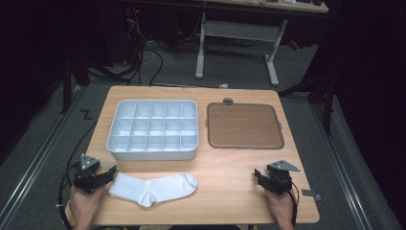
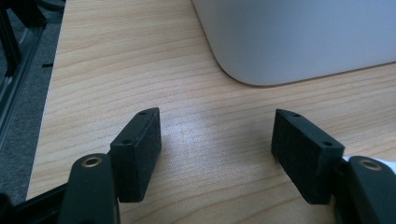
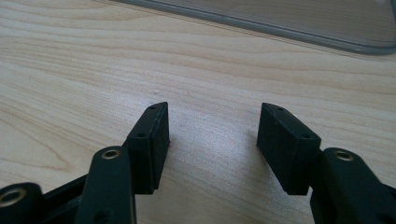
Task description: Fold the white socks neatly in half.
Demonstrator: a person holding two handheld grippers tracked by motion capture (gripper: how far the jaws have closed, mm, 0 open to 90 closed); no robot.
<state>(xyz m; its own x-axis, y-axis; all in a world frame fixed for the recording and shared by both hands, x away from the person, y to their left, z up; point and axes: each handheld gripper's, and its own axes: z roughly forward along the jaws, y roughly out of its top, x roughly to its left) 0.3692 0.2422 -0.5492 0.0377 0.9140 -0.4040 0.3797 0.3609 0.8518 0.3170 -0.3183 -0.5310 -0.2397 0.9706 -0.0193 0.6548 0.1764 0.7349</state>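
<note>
A white sock [image 1: 155, 188] lies flat on the wooden table [image 1: 230, 163] near its front edge. Behind it stands a white compartment tray [image 1: 154, 149], whose rounded corner [image 2: 261, 70] fills the top of the left gripper view. A brown lid or board [image 1: 244, 125] with a grey rim lies to the tray's right; its edge [image 3: 280, 28] crosses the top of the right gripper view. My left gripper [image 1: 112, 171] [image 2: 217, 151] rests at the front left, just left of the sock, open over bare wood. My right gripper [image 1: 257, 175] [image 3: 212, 140] sits at the front right, open and empty.
Beyond the table stand a white desk frame [image 1: 237, 36] and loose cables [image 1: 143, 57] on the grey floor. A small grey knob [image 1: 228, 101] lies at the far edge behind the brown board. Metal rails run along both sides of the table.
</note>
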